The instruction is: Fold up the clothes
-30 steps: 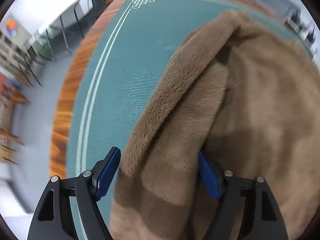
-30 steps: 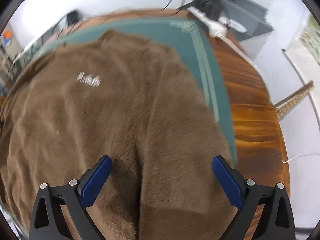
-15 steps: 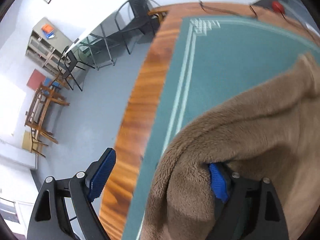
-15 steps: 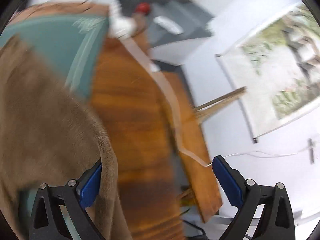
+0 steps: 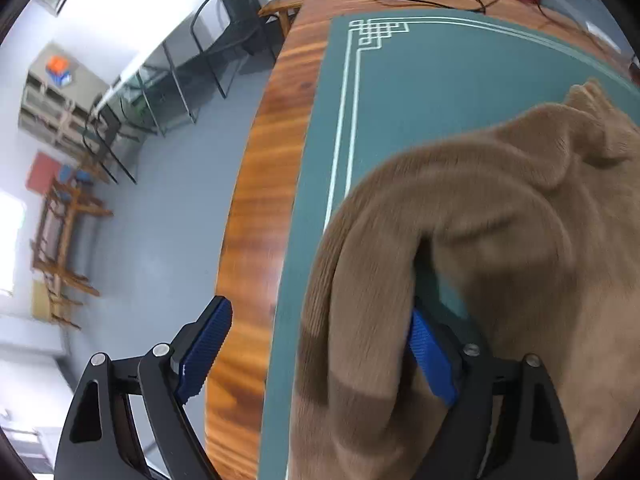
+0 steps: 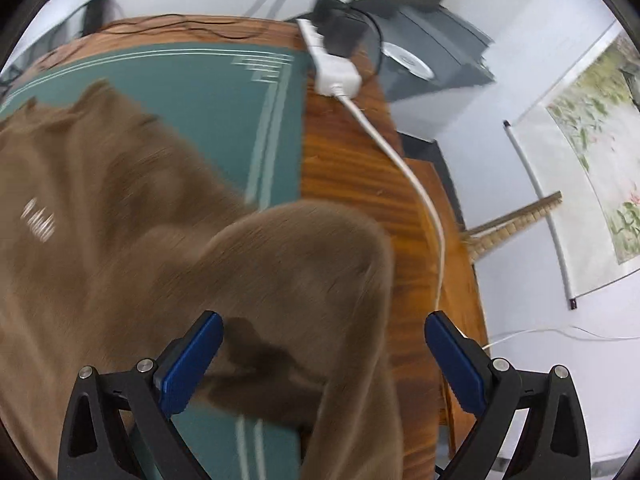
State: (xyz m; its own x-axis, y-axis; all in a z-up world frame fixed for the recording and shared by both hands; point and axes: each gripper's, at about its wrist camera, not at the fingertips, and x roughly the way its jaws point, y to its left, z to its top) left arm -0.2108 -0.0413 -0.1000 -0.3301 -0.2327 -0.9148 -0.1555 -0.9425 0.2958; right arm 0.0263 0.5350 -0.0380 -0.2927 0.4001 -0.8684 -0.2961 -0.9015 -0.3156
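A brown fleece garment lies on the green mat of a wooden table. Its left edge is humped up in a thick fold that hangs down between the fingers of my left gripper, against the right finger; the jaws stand wide and open. In the right wrist view the garment shows a small white print. Its right edge bulges up in a fold between the fingers of my right gripper, which is open too. Both views are motion-blurred.
The mat ends near the table's wooden right rim, where a white power strip and cable lie. A grey machine and wall scroll stand beyond. Left of the table are a black chair and shelves.
Both views swung outward over the table's sides; the right one has come partly back. A raised fold of the garment's edge now sits between each pair of fingers. Both grippers stayed open.
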